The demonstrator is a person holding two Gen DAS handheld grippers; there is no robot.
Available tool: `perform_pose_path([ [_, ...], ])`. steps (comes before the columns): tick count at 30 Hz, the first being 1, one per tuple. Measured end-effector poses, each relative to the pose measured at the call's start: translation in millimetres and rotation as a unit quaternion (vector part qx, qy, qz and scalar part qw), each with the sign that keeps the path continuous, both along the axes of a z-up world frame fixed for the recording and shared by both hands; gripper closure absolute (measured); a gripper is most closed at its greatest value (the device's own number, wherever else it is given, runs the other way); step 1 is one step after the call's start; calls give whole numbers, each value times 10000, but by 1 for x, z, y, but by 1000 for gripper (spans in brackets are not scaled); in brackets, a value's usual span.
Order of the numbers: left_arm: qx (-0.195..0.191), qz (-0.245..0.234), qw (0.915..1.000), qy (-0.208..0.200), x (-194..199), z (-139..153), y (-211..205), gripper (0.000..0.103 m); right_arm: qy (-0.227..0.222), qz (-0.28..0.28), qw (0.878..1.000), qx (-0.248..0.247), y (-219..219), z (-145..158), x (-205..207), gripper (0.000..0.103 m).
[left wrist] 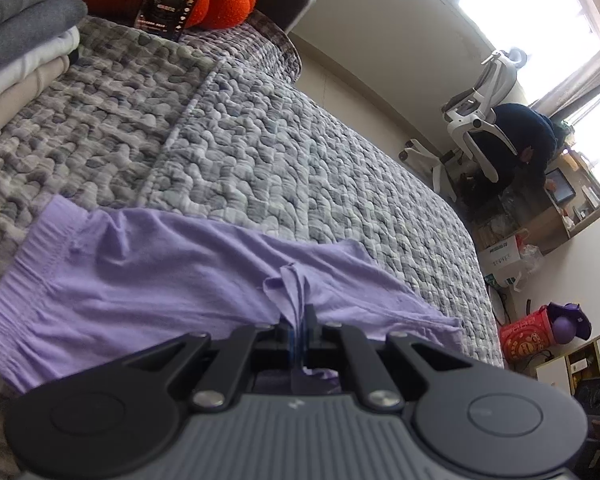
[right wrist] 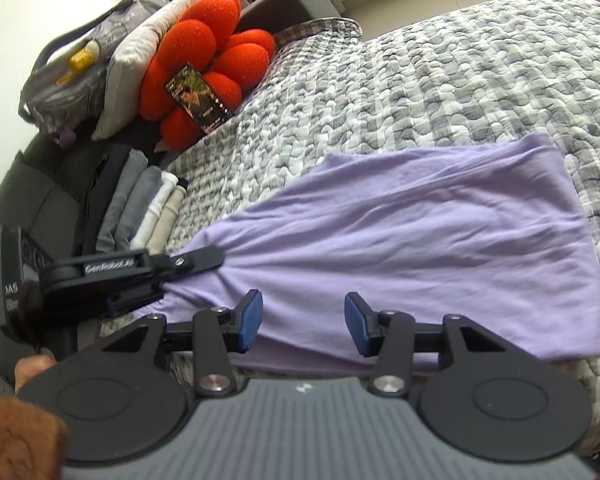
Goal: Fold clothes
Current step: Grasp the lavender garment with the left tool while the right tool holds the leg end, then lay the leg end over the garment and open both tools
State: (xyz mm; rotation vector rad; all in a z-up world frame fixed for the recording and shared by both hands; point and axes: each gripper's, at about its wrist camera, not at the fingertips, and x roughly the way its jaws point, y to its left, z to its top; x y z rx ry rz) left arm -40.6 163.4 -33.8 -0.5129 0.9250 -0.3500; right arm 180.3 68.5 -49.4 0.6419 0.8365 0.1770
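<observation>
The bed (right wrist: 440, 92) is covered with a quilted blanket (left wrist: 260, 152) in a grey and white pebble pattern. On it lies a lilac garment (right wrist: 420, 240), spread mostly flat with some wrinkles, near the close edge of the bed. At the far end, an orange flower-shaped cushion (right wrist: 204, 64) rests on the blanket, and a dark printed card (right wrist: 198, 98) leans against it. Beside the cushion stands a stack of folded clothes (right wrist: 140, 208) in grey, white and beige.
</observation>
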Motion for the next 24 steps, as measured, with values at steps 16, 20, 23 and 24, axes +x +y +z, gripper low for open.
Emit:
perform_pose_path([
  [16,-53,1022,9944,283,-14,-15,86,100,15,-520,9984,241,-34,6,-1,53],
  [20,277,1392,9897,163,-16,-10,92,99,7,-761,9968,249,-48,8,-1,53],
  [23,207,1513,9882,70,-17,-7,96,98,46,-931,9954,238,-57,7,-1,53],
  [24,159,1492,9887,68,-17,-6,96,94,69,-987,9948,229,-61,7,0,53],
])
